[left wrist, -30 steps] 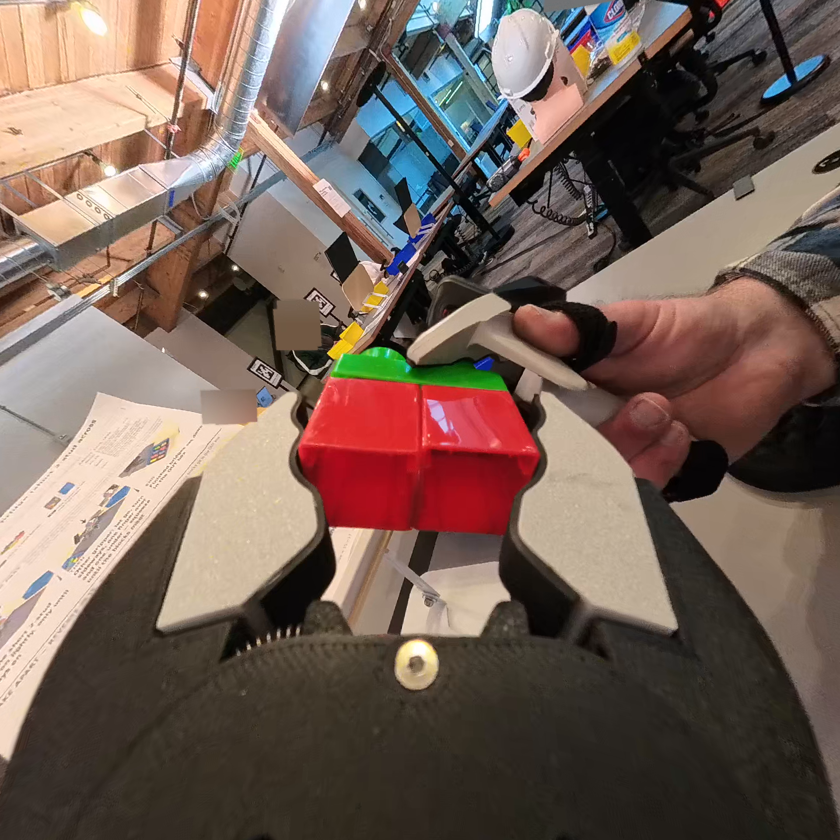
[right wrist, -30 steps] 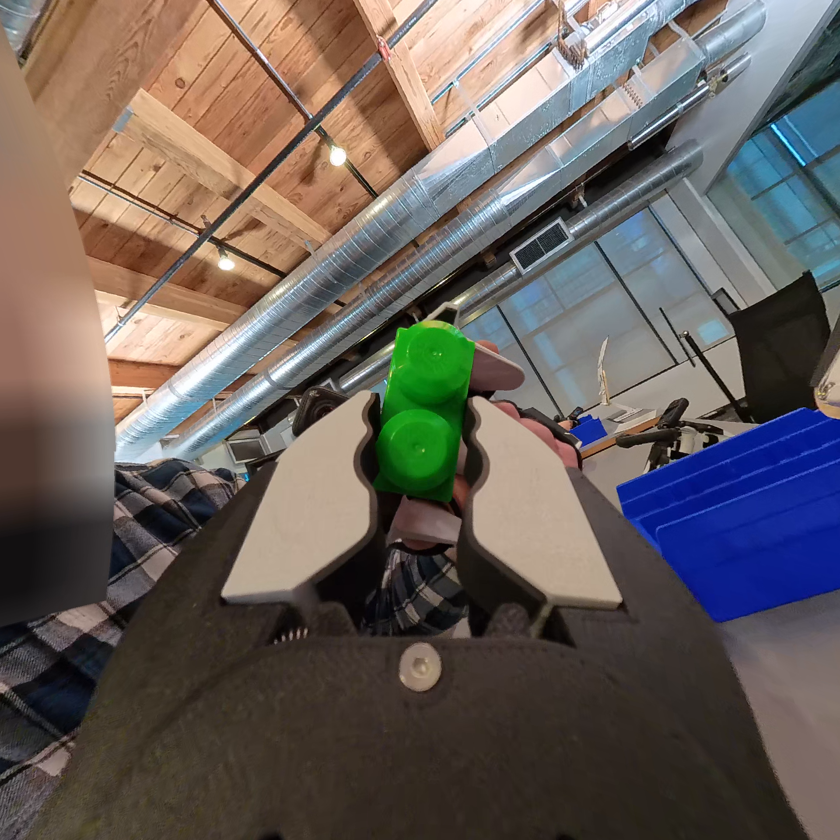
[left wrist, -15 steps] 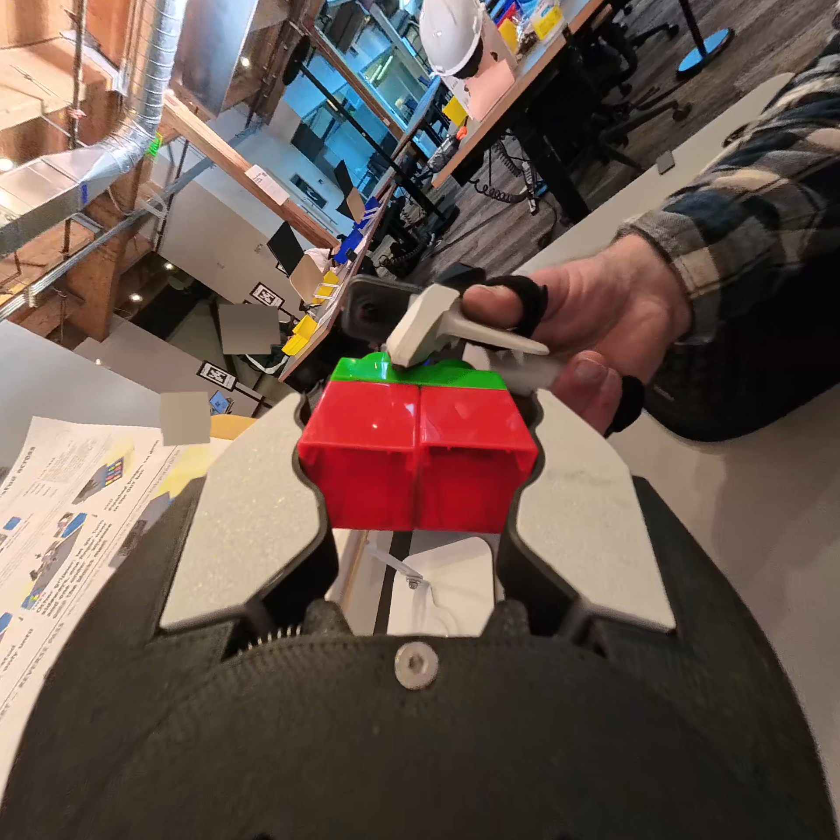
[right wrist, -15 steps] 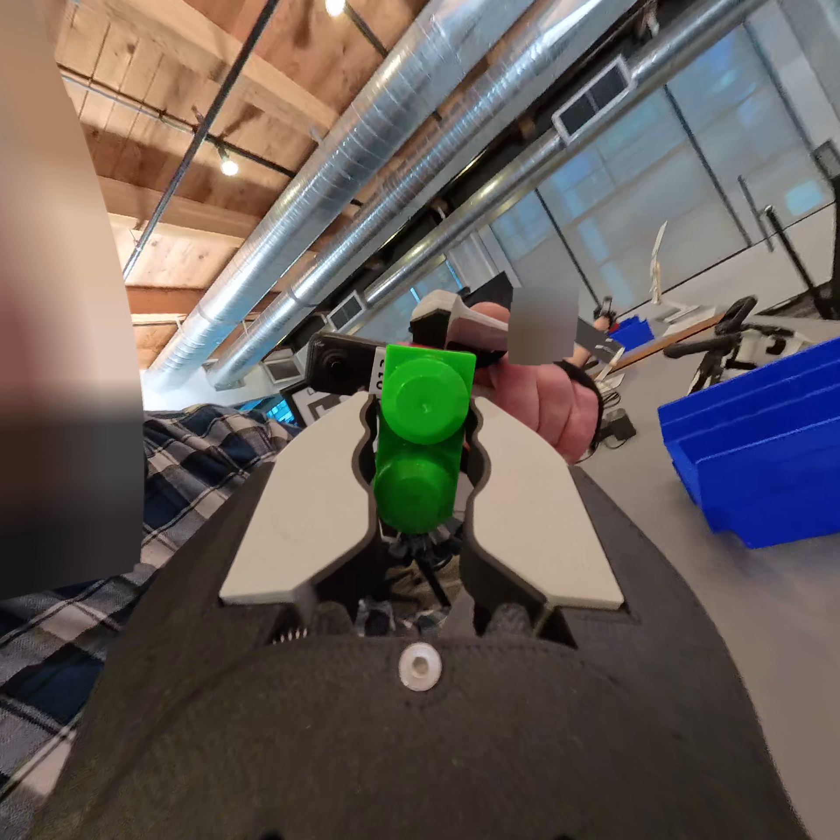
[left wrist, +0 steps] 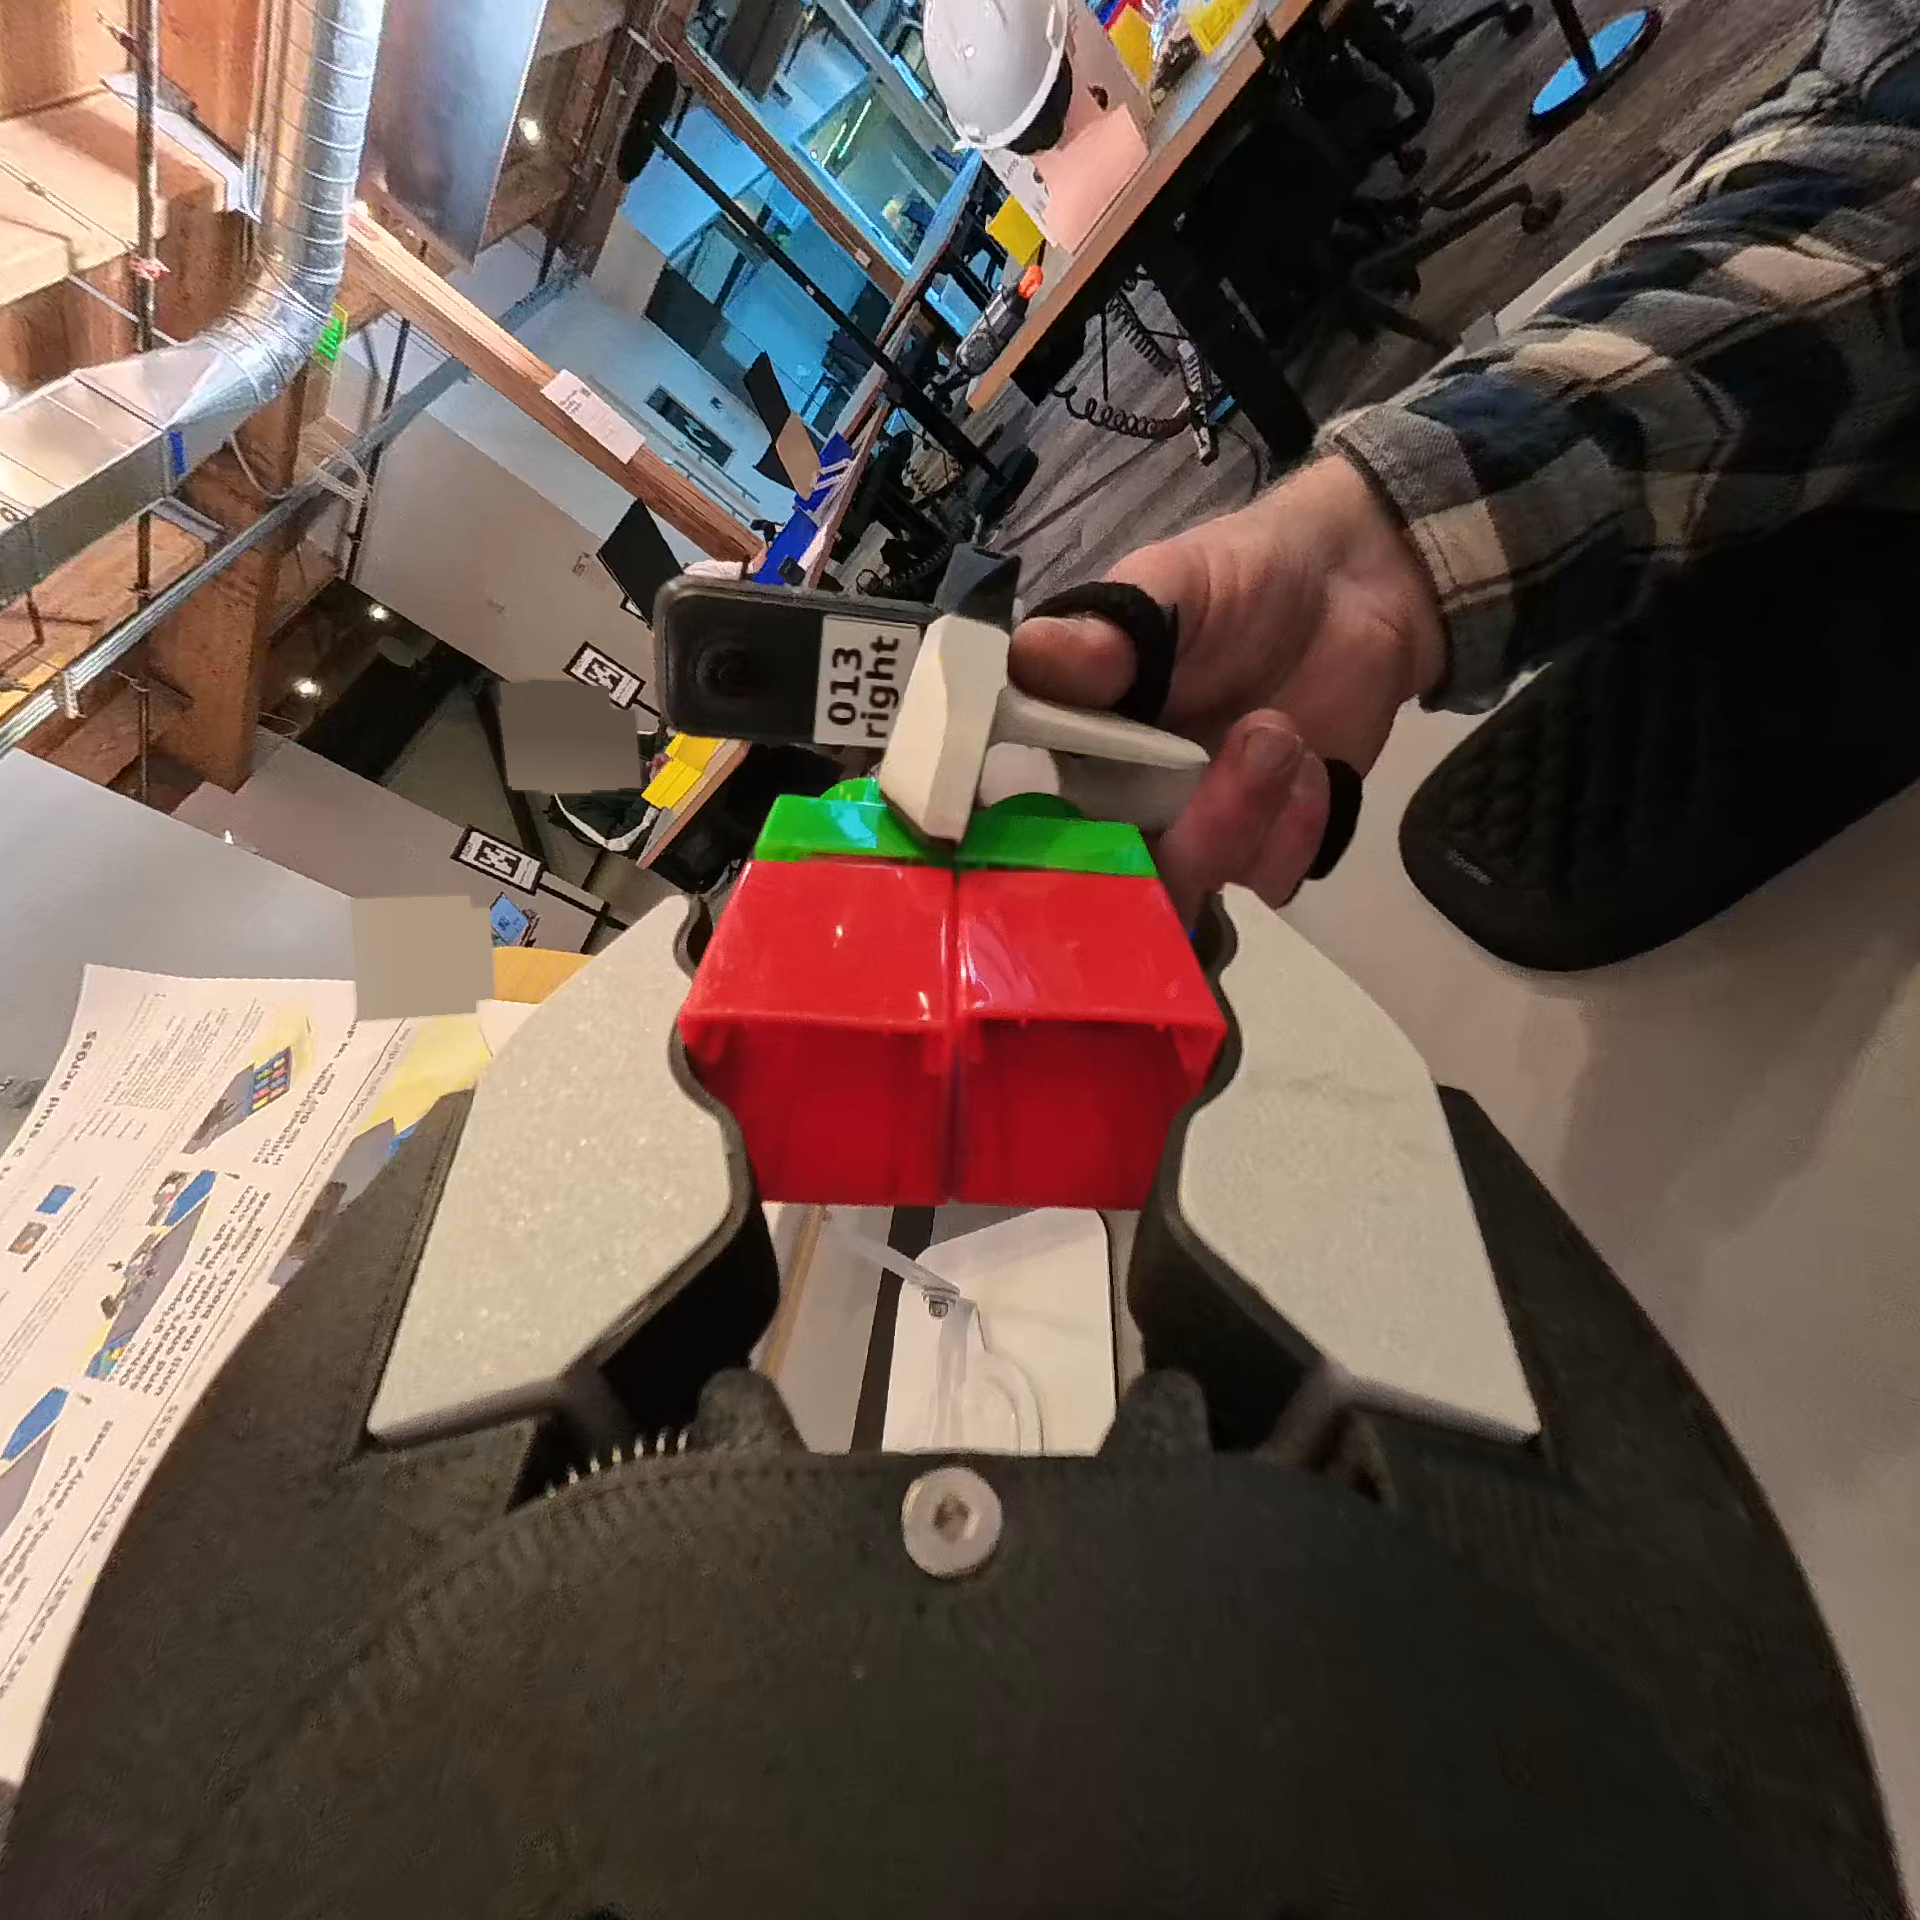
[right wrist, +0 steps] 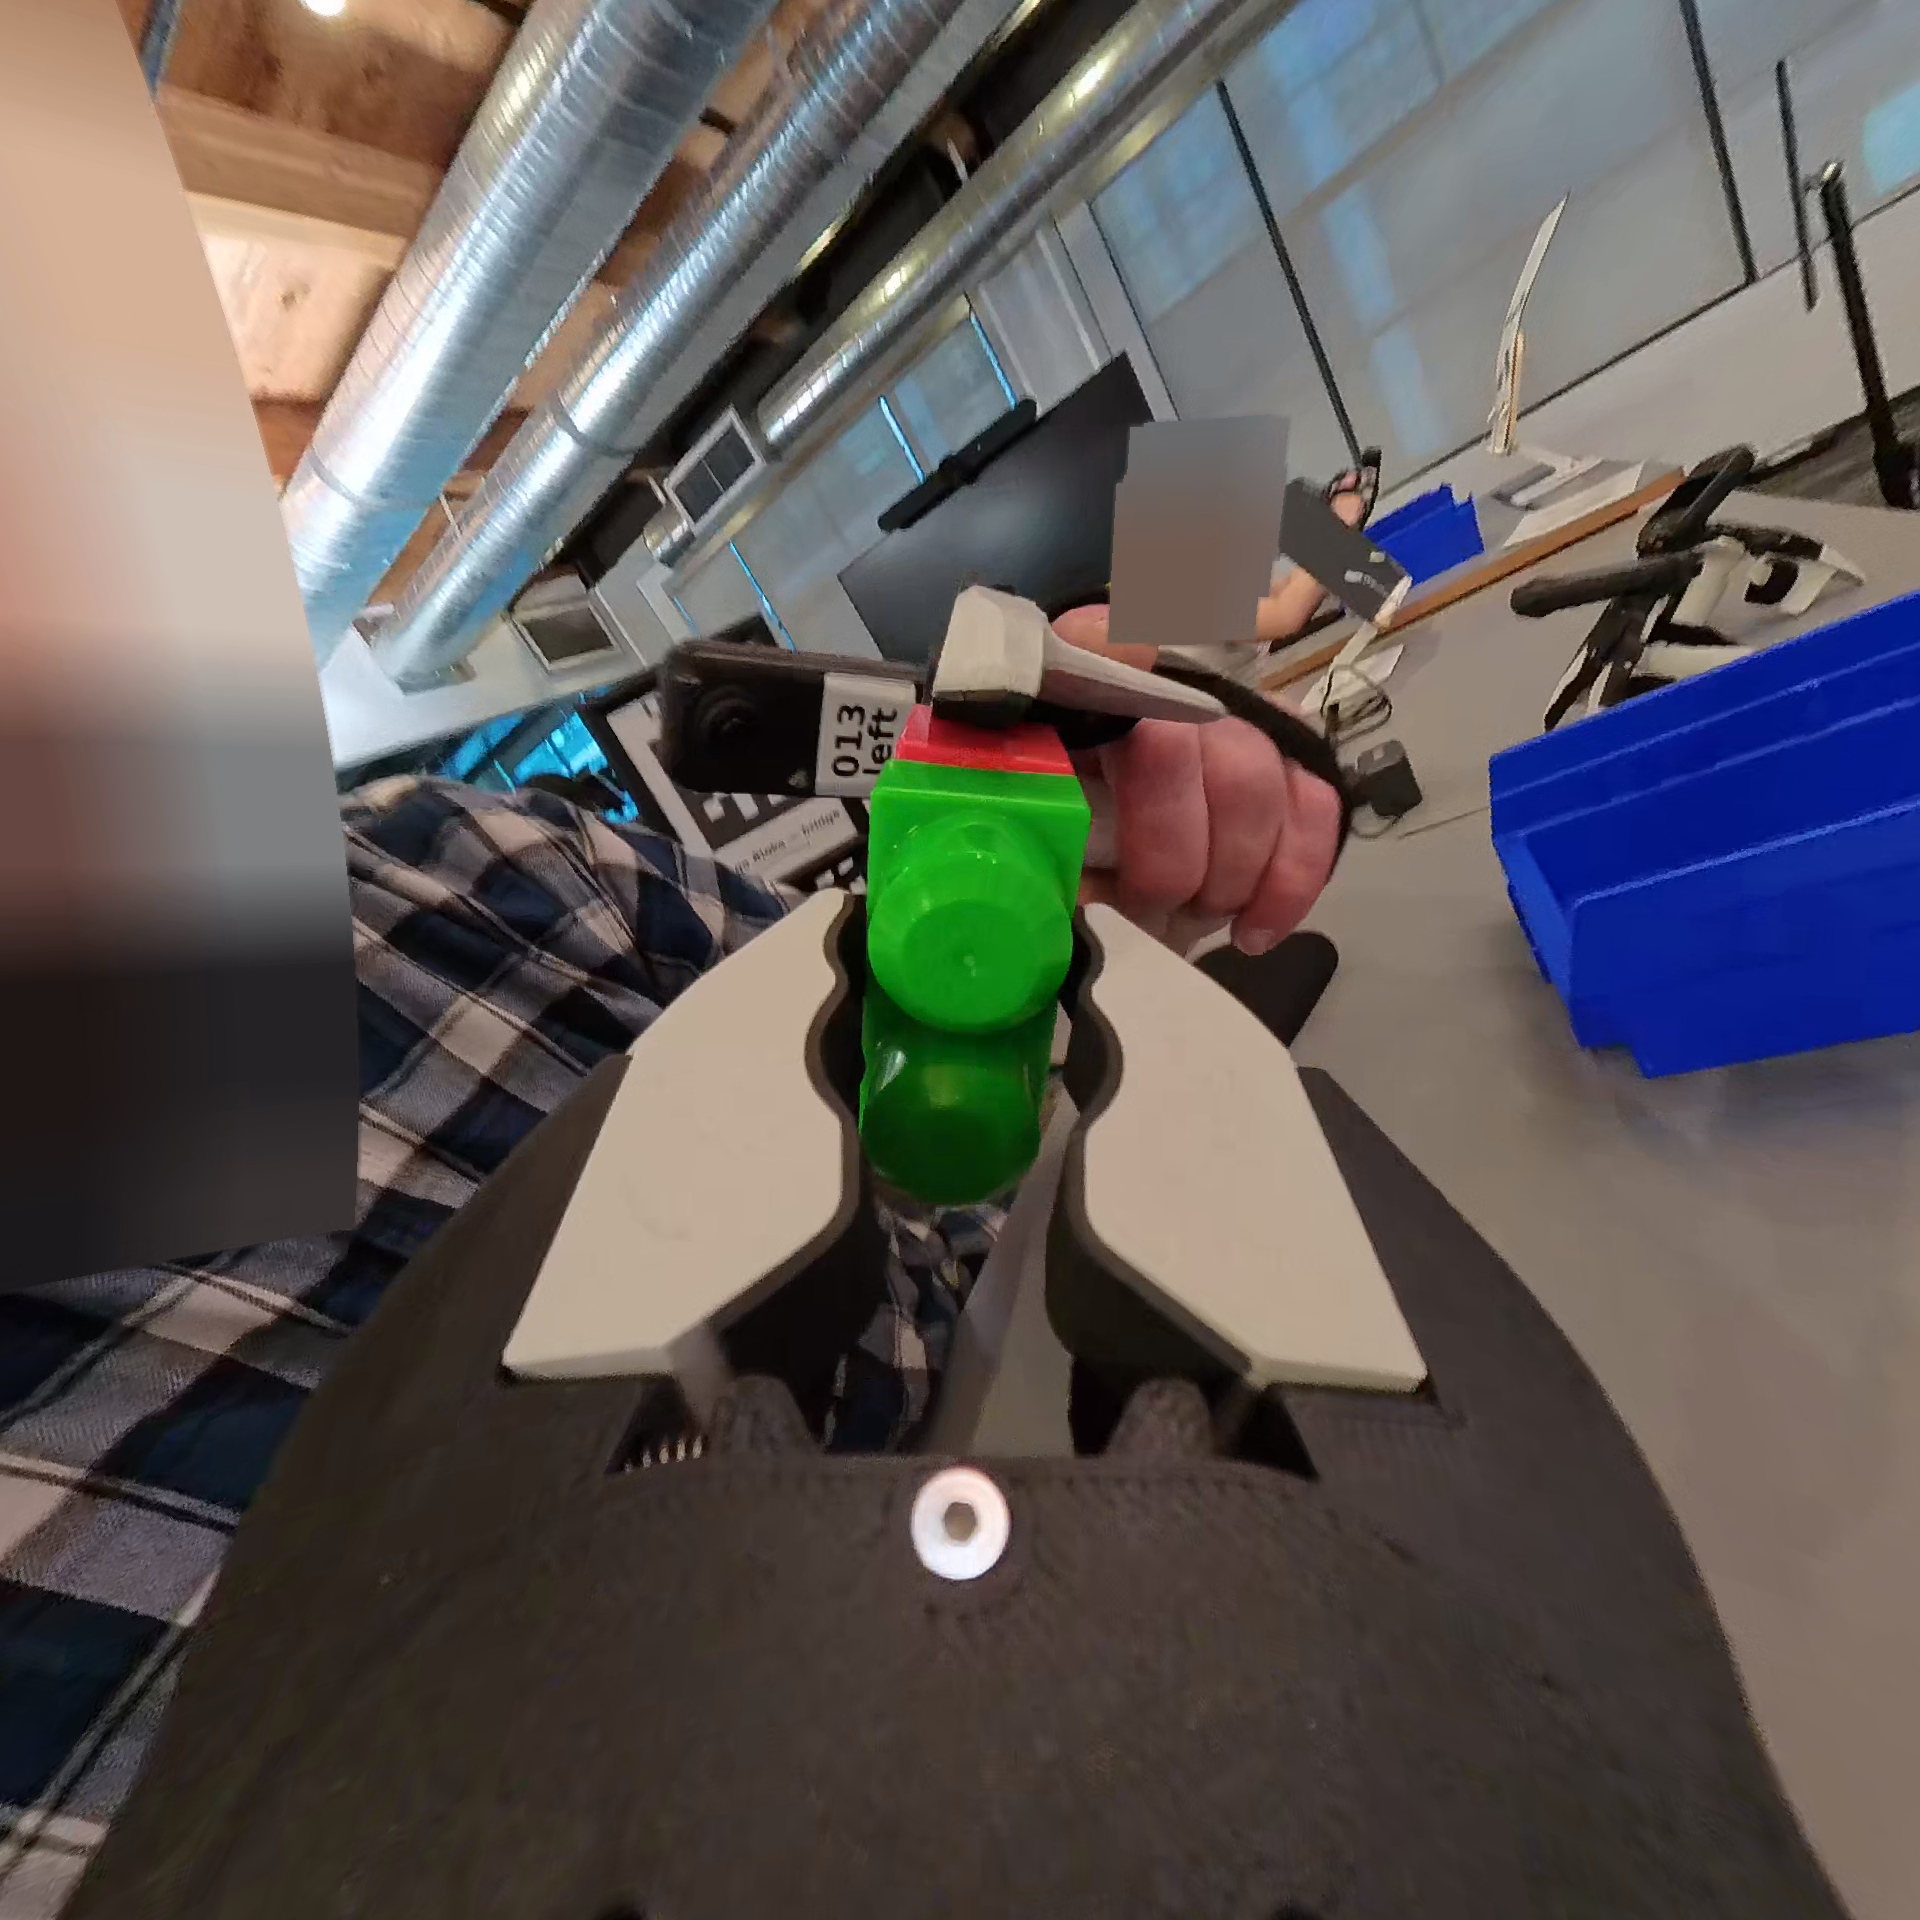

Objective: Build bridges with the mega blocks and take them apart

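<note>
Clamping wide, the left gripper (left wrist: 951,1023) presses both pads on two red blocks (left wrist: 951,1023) set side by side, while the right gripper (right wrist: 961,997), jaws narrow, pinches the green block (right wrist: 966,935) joined to them, all held above the table (right wrist: 1558,1195).

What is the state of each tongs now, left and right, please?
Left tongs: closed on the two red blocks, held side by side.
Right tongs: closed on the green block, which meets the red ones.

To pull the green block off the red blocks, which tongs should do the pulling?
The right tongs: they clamp the green block alone. The left tongs hold both red blocks, so better steady.
</note>
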A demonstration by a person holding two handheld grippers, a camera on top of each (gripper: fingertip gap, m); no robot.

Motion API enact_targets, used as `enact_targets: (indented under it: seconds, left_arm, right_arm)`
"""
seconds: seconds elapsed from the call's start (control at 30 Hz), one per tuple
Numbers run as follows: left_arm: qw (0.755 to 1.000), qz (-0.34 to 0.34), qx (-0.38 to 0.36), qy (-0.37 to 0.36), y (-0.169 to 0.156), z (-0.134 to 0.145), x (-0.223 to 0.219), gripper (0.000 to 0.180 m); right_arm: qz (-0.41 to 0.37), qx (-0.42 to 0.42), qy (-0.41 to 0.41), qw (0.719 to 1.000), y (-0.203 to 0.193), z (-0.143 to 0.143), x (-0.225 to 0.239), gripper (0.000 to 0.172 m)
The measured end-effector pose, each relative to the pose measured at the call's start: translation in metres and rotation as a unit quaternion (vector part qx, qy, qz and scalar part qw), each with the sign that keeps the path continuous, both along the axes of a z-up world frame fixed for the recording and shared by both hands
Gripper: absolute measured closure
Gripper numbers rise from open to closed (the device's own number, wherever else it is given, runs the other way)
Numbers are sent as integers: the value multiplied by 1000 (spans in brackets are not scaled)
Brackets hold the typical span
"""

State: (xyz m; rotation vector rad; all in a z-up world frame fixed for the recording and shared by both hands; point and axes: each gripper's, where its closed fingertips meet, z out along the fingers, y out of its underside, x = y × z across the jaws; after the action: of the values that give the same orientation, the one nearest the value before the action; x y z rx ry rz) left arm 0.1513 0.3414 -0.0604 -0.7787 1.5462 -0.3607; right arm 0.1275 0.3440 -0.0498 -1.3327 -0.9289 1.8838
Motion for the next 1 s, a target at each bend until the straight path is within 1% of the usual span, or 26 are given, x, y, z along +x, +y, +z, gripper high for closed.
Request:
enact_targets:
  seconds: [0.07,0.1,0.13,0.2,0.23,0.27,0.33,0.37,0.43,0.47,0.53,0.57,0.6,0.67,0.7,0.77,0.8,0.83,0.87,0.9,0.93,0.97,1.0]
  left_arm:
    - [999,15,-12,-38,5,19,-17,94]
    - [998,28,-17,-47,11,27,-30,95]
    - [998,47,-8,-44,18,29,-42,95]
    - [997,64,-11,-32,23,26,-57,94]
    - [997,61,-21,-34,22,25,-62,94]
    - [997,61,-33,-35,22,24,-65,94]
    - [996,70,-41,-24,23,17,-71,94]
    - [996,75,-41,-22,24,14,-73,93]
    - [996,78,-47,-20,24,9,-75,93]
    - [995,81,-48,-19,25,6,-76,93]
    - [995,76,-59,-22,24,3,-75,93]
    - [995,77,-62,-21,25,2,-74,93]
    - [994,80,-70,-21,27,0,-74,93]
    - [992,65,-105,-38,27,2,-72,93]
    - [989,50,-134,-47,26,2,-71,93]
    - [982,32,-175,-69,27,3,-69,93]
    - [978,20,-193,-73,27,1,-67,93]
    - [976,10,-205,-78,26,0,-65,93]
    - [973,-2,-215,-83,24,0,-64,93]
    - [971,-15,-221,-87,21,1,-62,93]
    - [972,-22,-216,-90,18,1,-61,93]
    - [975,-17,-204,-89,18,1,-60,93]
    - [979,-13,-186,-84,17,1,-59,93]
  right_arm:
    - [-37,-9,24,999,17,12,26,135]
    - [-73,5,19,997,29,16,41,135]
    - [-107,23,7,994,38,19,56,135]
    - [-181,51,-45,981,60,14,82,135]
    - [-227,60,-88,968,75,5,97,135]
    - [-278,66,-145,947,93,-11,114,135]
    - [-371,67,-265,887,128,-51,158,135]
    - [-402,57,-309,860,142,-71,181,135]
    - [-451,34,-369,812,162,-103,222,135]
    - [-472,18,-385,793,170,-114,240,135]
    - [-502,-10,-409,762,181,-133,270,133]
    - [-512,-20,-430,743,185,-143,282,116]
    - [-520,-19,-440,732,187,-145,288,109]
    - [-527,20,-443,724,188,-132,285,108]
    - [-523,55,-442,726,185,-119,275,106]
    - [-512,149,-422,734,174,-82,242,106]
    - [-493,190,-407,745,164,-65,220,106]
    - [-463,214,-387,768,152,-52,194,105]
    - [-422,222,-356,804,137,-40,166,104]
    - [-370,211,-310,850,118,-28,137,104]
    - [-314,181,-256,896,99,-17,112,104]
    - [-255,147,-204,934,81,-6,90,104]
    - [-193,113,-159,961,63,2,71,103]
